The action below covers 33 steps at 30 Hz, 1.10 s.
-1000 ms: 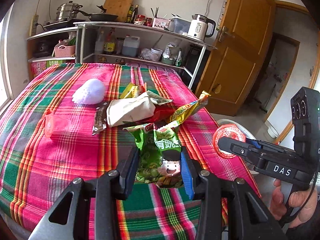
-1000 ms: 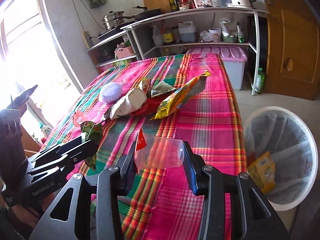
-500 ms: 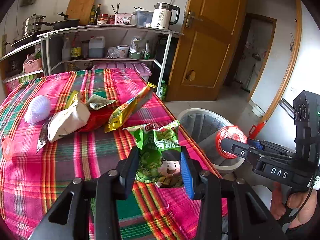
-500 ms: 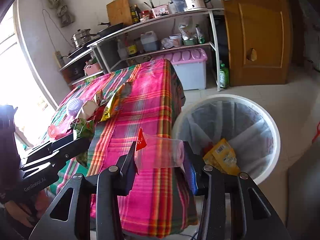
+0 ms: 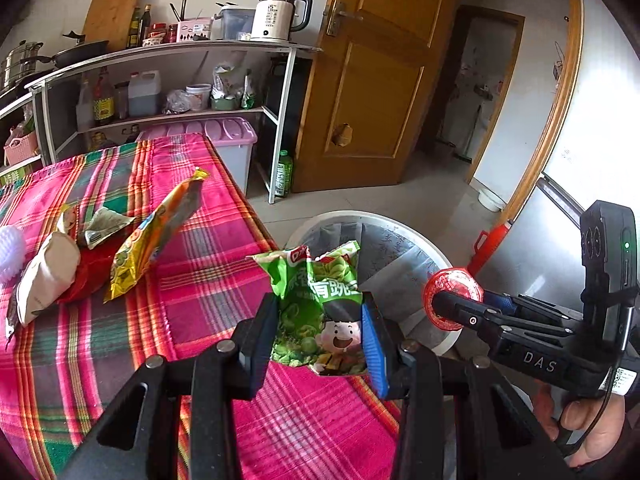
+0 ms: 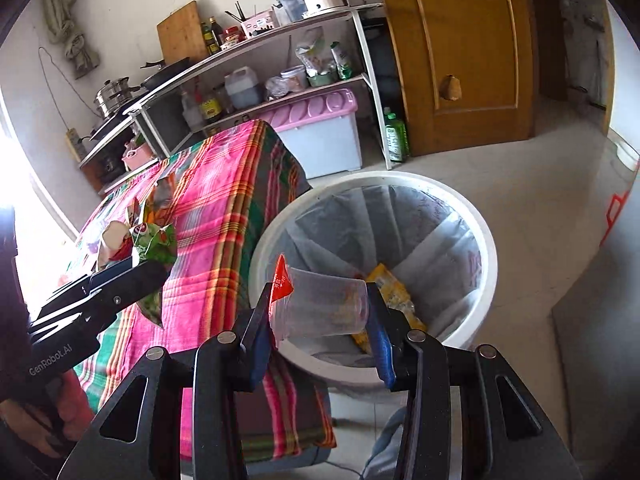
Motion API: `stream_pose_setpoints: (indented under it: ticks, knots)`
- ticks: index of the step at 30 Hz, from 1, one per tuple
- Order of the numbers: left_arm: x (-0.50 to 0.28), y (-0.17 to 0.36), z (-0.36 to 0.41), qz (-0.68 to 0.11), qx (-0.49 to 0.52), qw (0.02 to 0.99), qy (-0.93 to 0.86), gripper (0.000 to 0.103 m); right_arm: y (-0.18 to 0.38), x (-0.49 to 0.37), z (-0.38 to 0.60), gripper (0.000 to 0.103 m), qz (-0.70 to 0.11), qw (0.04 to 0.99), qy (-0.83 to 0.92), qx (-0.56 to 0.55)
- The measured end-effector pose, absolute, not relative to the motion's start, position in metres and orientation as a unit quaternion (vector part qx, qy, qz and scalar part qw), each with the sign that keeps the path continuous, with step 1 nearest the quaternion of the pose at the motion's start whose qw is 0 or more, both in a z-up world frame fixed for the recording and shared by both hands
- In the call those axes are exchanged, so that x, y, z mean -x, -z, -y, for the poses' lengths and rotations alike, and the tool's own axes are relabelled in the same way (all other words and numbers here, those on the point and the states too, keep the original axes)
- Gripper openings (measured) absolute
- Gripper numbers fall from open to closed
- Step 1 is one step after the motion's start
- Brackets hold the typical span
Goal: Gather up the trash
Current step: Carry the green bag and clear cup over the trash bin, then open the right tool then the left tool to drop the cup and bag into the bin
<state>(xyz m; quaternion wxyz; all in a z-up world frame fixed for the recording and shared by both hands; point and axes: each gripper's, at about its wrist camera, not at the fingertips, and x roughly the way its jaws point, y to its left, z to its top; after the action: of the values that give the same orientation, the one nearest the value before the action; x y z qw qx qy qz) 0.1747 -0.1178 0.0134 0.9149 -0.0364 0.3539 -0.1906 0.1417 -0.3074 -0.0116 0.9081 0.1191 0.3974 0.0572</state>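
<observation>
My left gripper [image 5: 320, 340] is shut on a green snack bag [image 5: 320, 300], held over the table's right edge beside the bin. My right gripper [image 6: 320, 320] is shut on a clear plastic cup [image 6: 324, 308] with a red peeled lid, lying sideways just above the near rim of the white lined trash bin [image 6: 486, 240]. A yellow wrapper [image 6: 390, 292] lies inside the bin. In the left wrist view the right gripper [image 5: 448, 304] shows the cup's red end over the bin [image 5: 434, 252]. In the right wrist view the left gripper [image 6: 154, 270] holds the green bag [image 6: 158, 244] over the cloth.
On the plaid tablecloth [image 5: 200, 280] lie a yellow snack bag [image 5: 156, 236], a beige bag [image 5: 48, 276], a red wrapper and a white ball [image 5: 10, 252]. Behind stand a metal shelf with a kettle [image 5: 278, 16], a pink-lidded box [image 5: 224, 132] and a wooden door [image 5: 372, 92].
Both grippers swung right from over the table toward the bin, carrying their loads. The cup now hangs over the bin's near rim; the green bag has reached the table's right edge.
</observation>
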Motion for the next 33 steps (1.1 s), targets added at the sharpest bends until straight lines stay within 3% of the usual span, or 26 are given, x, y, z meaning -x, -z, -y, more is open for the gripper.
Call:
stream_pose_setpoints:
  ticks: [21, 26, 33]
  knots:
    - [-0.219, 0.009, 0.167, -0.392, 0.030, 0.892, 0.226, 0.044, 0.037, -0.163, 0.352, 0.044, -0.417, 0.899, -0.011, -0.133]
    - [-0.224, 0.011, 0.171, -0.400, 0.036, 0.886, 0.233, 0.053, 0.038, -0.162, 0.354, 0.054, -0.415, 0.900, -0.009, -0.135]
    - [-0.224, 0.010, 0.168, -0.397, 0.046, 0.887, 0.231, 0.056, 0.034, -0.159, 0.357, 0.054, -0.405, 0.904, -0.004, -0.140]
